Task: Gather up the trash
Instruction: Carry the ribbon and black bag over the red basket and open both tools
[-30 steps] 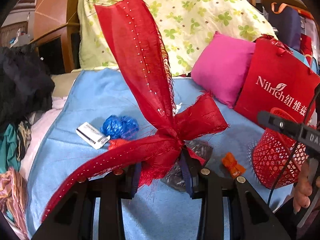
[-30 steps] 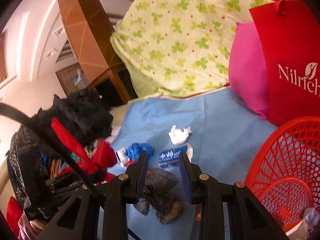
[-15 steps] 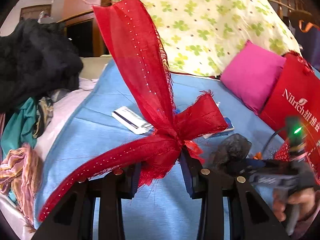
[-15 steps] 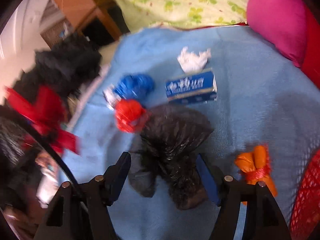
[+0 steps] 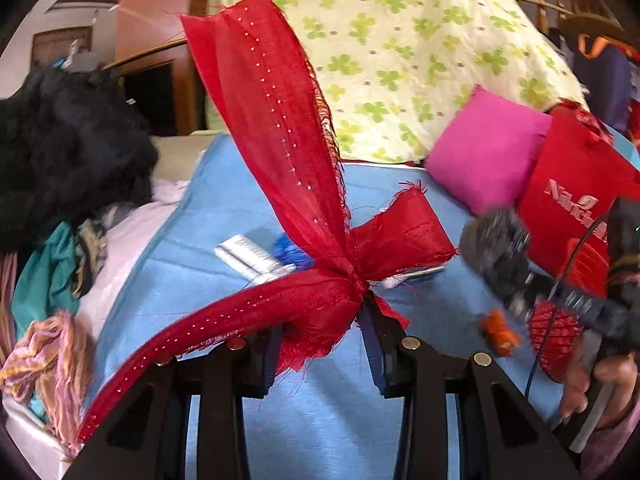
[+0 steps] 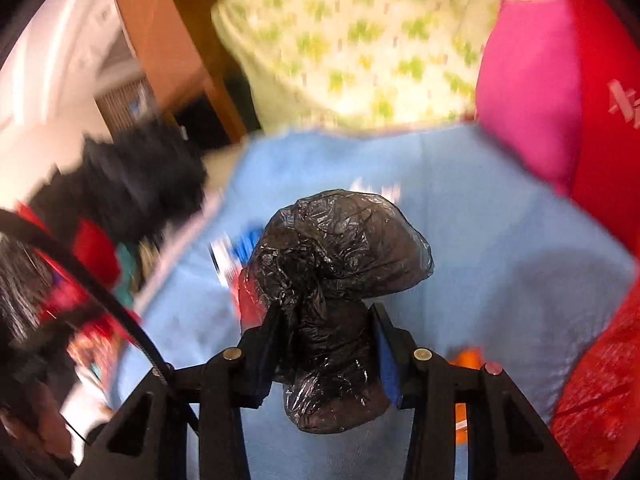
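- Because the black plastic bag point(image 6: 336, 280) is pinched between your right gripper point(image 6: 326, 344) fingers and hangs clear of the blue sheet point(image 6: 500, 280), the drop now turns on where the red mesh basket point(image 6: 600, 380) lies: low and to the right of that claw, close by.
- Your bag's long axis runs roughly along the fingers, its puffed head sticking out past the tips and its tail drooping beneath them, so judge your clearance by the head.
- From the left wrist view, that same bag point(image 5: 496, 240) shows blurred, up over the basket's point(image 5: 560, 320) near side, with the red Nilrich paper bag point(image 5: 572, 208) just behind.
- Your right hand is clearly the nearer one to the basket; the left is farther off.
- Your left gripper point(image 5: 324, 344) is clamped on a knotted red ribbon point(image 5: 320, 272), its tails flaring up and down to the left.
- Left on the sheet beyond that ribbon: a white-and-grey wrapper point(image 5: 252, 256), a blue crumpled wad point(image 5: 290, 254), and an orange scrap point(image 5: 500, 332) just beside the basket.
- A pink cushion point(image 5: 484, 148) and clover-print quilt point(image 5: 400, 60) sit behind, well apart from the basket.
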`<state>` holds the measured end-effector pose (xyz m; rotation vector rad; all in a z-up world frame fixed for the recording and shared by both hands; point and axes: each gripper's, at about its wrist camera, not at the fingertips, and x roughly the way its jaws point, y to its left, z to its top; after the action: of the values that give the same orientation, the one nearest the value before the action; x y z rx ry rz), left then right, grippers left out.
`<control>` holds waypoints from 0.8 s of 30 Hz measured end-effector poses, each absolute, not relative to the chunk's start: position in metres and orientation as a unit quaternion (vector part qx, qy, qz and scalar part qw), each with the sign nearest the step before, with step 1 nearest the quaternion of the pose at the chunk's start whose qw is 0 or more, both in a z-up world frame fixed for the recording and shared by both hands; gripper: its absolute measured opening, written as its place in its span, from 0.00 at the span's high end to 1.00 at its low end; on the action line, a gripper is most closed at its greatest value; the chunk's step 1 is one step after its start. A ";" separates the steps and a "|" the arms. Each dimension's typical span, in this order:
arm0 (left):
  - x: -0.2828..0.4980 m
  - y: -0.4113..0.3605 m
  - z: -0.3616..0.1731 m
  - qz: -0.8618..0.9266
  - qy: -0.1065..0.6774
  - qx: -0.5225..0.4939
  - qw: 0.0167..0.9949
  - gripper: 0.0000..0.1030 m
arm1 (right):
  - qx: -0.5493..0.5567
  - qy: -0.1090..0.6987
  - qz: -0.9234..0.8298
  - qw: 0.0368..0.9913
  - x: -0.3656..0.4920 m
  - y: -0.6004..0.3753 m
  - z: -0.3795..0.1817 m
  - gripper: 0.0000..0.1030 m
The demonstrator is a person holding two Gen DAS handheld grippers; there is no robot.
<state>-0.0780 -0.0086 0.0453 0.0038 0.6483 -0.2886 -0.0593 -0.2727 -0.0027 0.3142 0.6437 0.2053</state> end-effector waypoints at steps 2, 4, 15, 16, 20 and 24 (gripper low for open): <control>-0.081 -0.026 0.051 -0.161 0.315 0.009 0.935 0.62 | 0.180 0.274 0.106 0.939 -0.076 -0.291 0.015 0.56; -0.085 -0.047 0.059 -0.183 0.310 0.020 0.933 0.62 | 0.196 0.238 0.103 0.946 -0.094 -0.308 0.029 0.56; -0.105 -0.173 0.098 -0.326 0.292 0.044 0.898 0.61 | 0.240 0.139 0.055 0.959 -0.184 -0.396 0.074 0.55; -0.107 -0.185 0.099 -0.337 0.294 0.043 0.893 0.61 | 0.241 0.134 0.047 0.960 -0.190 -0.403 0.076 0.55; -0.113 -0.230 0.096 -0.372 0.303 0.049 0.876 0.59 | 0.266 0.126 0.012 0.956 -0.213 -0.440 0.069 0.53; -0.120 -0.266 0.087 -0.402 0.321 0.057 0.856 0.52 | 0.291 0.138 -0.014 0.947 -0.218 -0.468 0.058 0.48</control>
<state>-0.1203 -0.2660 0.0868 0.1198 0.6756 -0.8447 -0.2183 -0.4680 0.0585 0.5921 0.2807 -0.0286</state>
